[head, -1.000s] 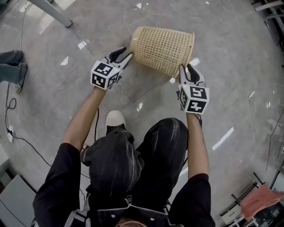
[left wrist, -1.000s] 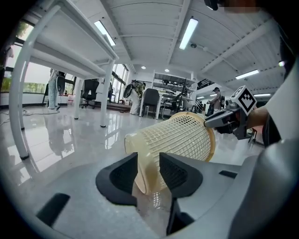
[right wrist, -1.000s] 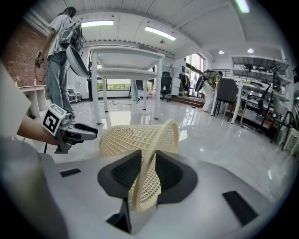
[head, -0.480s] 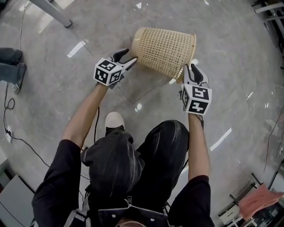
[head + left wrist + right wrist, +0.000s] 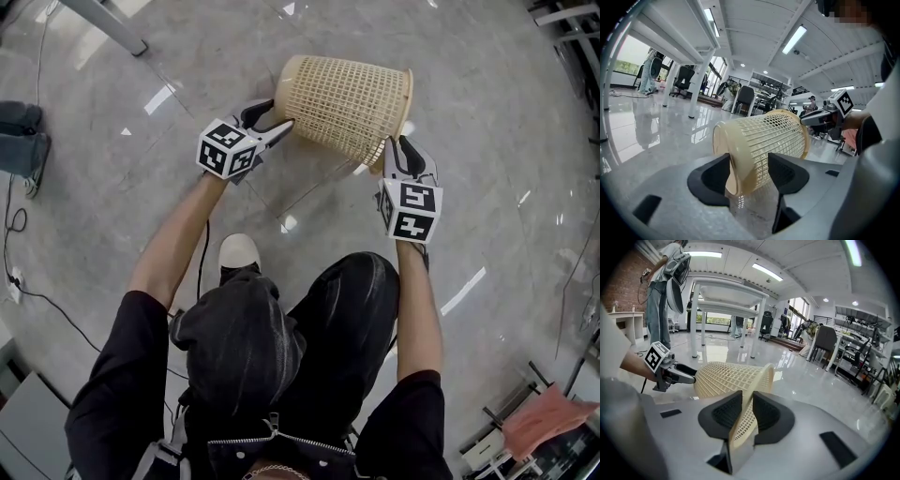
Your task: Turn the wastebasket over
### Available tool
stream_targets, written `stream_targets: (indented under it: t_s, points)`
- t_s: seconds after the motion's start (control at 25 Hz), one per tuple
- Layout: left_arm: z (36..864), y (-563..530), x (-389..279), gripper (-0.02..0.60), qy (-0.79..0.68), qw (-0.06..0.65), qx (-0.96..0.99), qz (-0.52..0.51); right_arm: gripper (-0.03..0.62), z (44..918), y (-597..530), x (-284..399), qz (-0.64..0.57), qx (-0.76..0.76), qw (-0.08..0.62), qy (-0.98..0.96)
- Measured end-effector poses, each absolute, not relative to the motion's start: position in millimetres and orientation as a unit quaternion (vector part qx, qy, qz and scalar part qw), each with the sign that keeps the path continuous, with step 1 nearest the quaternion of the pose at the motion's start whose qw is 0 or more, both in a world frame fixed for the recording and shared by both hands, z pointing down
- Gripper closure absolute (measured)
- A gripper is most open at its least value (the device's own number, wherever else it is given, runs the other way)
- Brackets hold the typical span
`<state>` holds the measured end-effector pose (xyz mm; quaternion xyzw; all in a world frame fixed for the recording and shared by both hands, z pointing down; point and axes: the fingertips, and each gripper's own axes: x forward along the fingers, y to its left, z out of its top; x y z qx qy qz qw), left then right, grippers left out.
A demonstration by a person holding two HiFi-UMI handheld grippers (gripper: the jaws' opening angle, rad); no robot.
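Observation:
A cream lattice wastebasket [image 5: 347,98] lies tilted on its side above the glossy floor, base to the left and open mouth to the right. My right gripper [image 5: 398,143] is shut on the mouth's rim wall, which passes between its black pads [image 5: 725,412] in the right gripper view. My left gripper [image 5: 278,120] is at the base end. Its jaws have just been opening and now stand wide. The base edge of the wastebasket [image 5: 764,136] sits between them, with the pads [image 5: 712,176] not pressing on it.
A white table leg [image 5: 108,23] crosses the top left. Another person's legs [image 5: 21,141] stand at the left edge, near a cable [image 5: 19,244] on the floor. My white shoe [image 5: 242,251] is below the basket. A white table [image 5: 726,291] stands beyond.
The left gripper's jaws have spread apart around the basket's base, and the gripper has shifted slightly up and right in the picture. The right gripper keeps its hold on the rim.

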<state>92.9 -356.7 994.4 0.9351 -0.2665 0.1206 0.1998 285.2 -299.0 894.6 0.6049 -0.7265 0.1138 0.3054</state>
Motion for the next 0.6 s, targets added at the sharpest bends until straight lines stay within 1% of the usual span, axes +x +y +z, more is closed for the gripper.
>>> stream_targets:
  t_s: [0.28,0.6]
  points:
    - [969.3,-357.1,71.6,0.339,-0.286,0.16,0.938,0.117,0.517,892.2,-300.0,273.4,0.116,0.594,0.286,-0.743]
    - [932.3,-368.6,24.0,0.339,-0.322,0.121,0.931,0.121,0.517,899.8,-314.4,234.6,0.13,0.554,0.284,-0.772]
